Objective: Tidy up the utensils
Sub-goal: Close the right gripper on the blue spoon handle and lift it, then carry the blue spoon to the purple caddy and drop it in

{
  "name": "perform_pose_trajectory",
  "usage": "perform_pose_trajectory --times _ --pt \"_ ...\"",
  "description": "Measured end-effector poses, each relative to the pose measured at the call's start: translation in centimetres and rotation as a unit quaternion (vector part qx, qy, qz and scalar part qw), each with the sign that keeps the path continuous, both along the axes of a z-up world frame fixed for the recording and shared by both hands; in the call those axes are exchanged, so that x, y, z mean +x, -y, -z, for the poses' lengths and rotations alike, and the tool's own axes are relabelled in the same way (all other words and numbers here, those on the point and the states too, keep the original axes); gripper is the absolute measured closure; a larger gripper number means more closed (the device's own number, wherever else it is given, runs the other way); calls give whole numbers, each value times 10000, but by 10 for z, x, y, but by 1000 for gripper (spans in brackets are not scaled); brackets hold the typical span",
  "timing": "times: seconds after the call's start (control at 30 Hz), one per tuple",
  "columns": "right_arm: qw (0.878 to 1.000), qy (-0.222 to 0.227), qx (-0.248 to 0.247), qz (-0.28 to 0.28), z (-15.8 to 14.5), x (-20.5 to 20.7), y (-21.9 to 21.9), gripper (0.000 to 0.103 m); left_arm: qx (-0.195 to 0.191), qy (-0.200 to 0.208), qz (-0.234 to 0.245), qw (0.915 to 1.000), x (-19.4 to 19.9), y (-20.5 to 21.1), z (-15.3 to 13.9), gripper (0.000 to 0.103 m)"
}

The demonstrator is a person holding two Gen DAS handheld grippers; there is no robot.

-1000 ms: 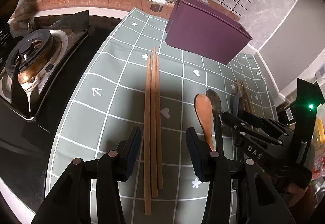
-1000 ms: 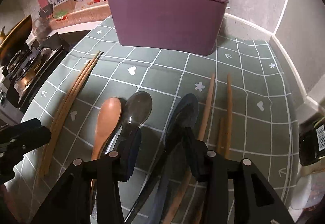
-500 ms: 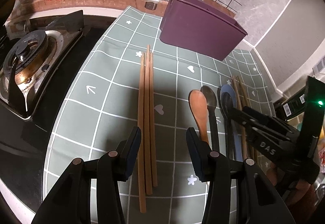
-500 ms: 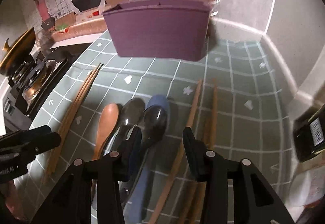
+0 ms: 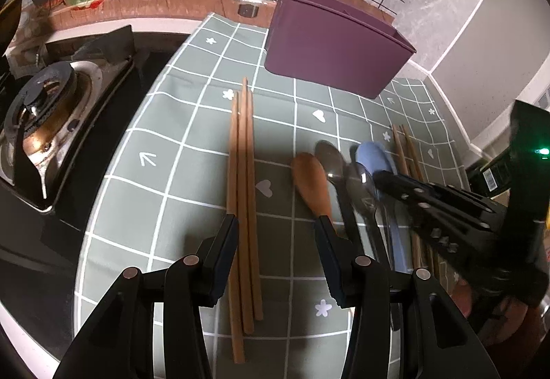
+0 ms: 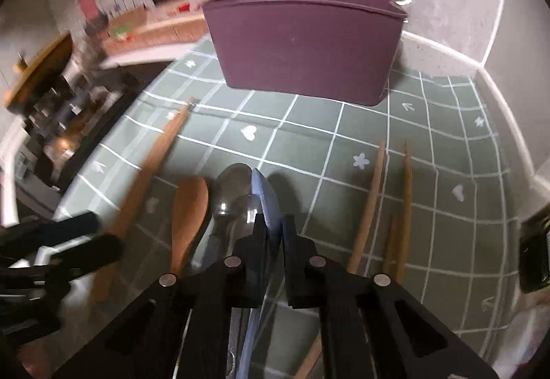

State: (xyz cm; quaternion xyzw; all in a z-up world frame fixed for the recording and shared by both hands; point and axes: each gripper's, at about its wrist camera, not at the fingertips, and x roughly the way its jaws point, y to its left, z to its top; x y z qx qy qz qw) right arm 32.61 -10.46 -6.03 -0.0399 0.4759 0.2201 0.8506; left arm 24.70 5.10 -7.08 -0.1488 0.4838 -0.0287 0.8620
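Right tool [image 6: 274, 236] is nearly closed, seemingly pinching the blue spoon [image 6: 270, 196] on edge beside the metal spoons [image 6: 233, 193]. Only the left view shows the left tool [image 5: 278, 241] wide open, empty, straddling three chopsticks [image 5: 244, 179]; purple bin [image 5: 330, 52] behind.

Four spoons [image 5: 311, 181], three long chopsticks at left [image 5: 242, 193], three chopsticks at right [image 6: 369, 203], one purple holder [image 5: 330, 49]
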Motion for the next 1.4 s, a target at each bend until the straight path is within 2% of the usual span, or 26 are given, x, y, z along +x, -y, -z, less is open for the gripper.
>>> perform_pose_trajectory --times 0.07,0.4,0.5,0.63,0.7,0.73,0.77,0.8,0.9,1.1,1.23,1.3,1.4 --pt "9998 37 164 49 -5 -3 9 97 -48 -39 34 10000 3 3 2 56" --pt "9978 373 377 402 -27 -15 41 97 -192 -390 -21 9991 31 23 16 56" --pt "9965 399 502 534 -31 -16 49 97 126 -310 -64 9994 41 32 15 56" --pt "9947 450 663 639 -34 -19 52 97 359 -284 -159 9988 53 40 15 56" --pt "9942 482 677 685 -35 -20 53 97 653 -246 -158 9974 56 47 16 58" --pt "9940 487 699 689 -36 -20 52 97 788 -184 -136 9966 57 51 16 61" --pt "9939 488 714 682 -36 -20 52 97 827 -106 -112 9965 56 52 16 69" --pt "9938 487 745 668 -37 -20 51 97 862 -85 -104 9962 56 52 15 72" --pt "9936 476 815 627 -40 -22 51 97 697 110 -23 9975 50 46 8 72" --pt "9929 553 792 691 -48 -24 55 97 334 894 177 9953 26 23 -31 72" --pt "9907 591 867 864 -58 -22 57 97 444 1304 199 9903 18 16 -59 72" --pt "9889 657 930 956 -67 -20 58 97 490 1514 225 9870 18 16 -77 72" --pt "9823 1028 1157 1055 -105 -14 61 97 424 1890 275 9807 26 8 -115 72"
